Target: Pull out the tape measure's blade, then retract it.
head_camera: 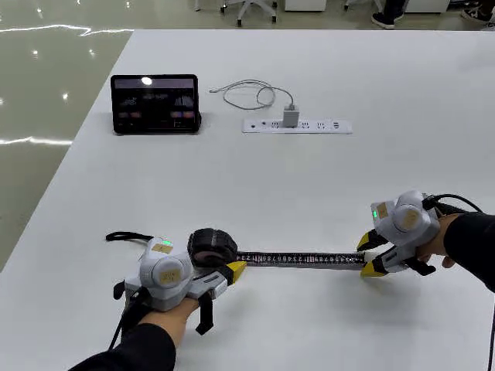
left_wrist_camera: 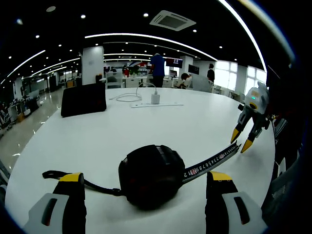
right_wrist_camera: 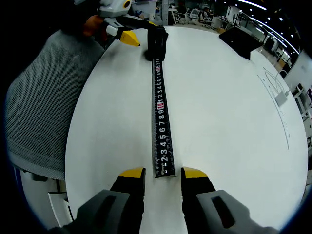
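Black tape measure [head_camera: 212,247], blade [head_camera: 302,259] drawn out (numbered, flat).

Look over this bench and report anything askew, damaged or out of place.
Nothing stands out. The blade lies flat and straight on the table, from the case to the right gripper. The tablet stands upright and the power strip lies flat.

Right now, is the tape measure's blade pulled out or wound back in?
Pulled out: the numbered blade lies flat on the table, running from the black case to the right tool, open around its end.
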Demonstrator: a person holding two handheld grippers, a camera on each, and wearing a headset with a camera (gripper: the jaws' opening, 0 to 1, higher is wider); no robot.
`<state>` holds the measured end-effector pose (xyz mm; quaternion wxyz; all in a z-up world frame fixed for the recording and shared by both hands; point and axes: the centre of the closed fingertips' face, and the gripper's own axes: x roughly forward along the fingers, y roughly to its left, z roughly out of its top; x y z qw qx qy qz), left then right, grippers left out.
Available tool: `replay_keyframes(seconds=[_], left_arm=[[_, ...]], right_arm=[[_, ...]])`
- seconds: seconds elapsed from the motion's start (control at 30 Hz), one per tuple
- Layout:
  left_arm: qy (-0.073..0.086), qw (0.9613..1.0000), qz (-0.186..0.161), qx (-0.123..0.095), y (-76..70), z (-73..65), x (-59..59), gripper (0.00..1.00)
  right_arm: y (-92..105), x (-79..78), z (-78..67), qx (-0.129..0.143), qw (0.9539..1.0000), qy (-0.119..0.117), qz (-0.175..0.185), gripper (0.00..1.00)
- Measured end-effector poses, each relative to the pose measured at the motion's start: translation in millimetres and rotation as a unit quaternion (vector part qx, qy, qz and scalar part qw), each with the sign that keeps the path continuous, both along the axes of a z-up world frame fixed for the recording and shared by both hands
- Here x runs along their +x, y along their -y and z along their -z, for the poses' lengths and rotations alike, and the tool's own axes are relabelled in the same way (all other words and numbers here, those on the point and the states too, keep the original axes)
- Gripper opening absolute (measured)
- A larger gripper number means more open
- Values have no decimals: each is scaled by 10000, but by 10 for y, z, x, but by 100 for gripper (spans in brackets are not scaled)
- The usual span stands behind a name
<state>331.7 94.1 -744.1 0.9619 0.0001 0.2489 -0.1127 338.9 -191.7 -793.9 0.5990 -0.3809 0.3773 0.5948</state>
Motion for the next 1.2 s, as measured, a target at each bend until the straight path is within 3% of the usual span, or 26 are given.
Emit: replay_keyframes(seconds=[0.13,0.17,0.2,0.43,0.7,0.83,1.07,1.13,1.2], left_arm=[[12,10000,-4,-8,2,-11,0,100],[2,10000,-24,-46,2,-10,0,100],[-8,9999,-51,-89,1,-9,0,100],[0,9999,-55,-103,2,-10,4,100],[2,9999,-42,-118,15,-10,3,100],[-6,9998,-95,-202,8,2,15,100],[-9,9998,-119,-161,11,36,24,99],[-8,9999,-110,-104,11,52,32,99],[-12,9999,-121,-94,12,55,44,98]], right_arm=[[13,25,5,44,9998,-85,147,22],[13,43,14,79,9994,-135,324,21],[20,76,18,58,9993,-67,354,19],[11,47,15,49,9996,-9,296,12],[13,31,9,-6,9994,-27,348,12],[3,26,11,-381,9990,45,233,11],[15,51,24,-555,9978,14,371,11],[26,55,26,-533,9963,-111,667,11],[25,58,27,-522,9968,-82,595,11]])
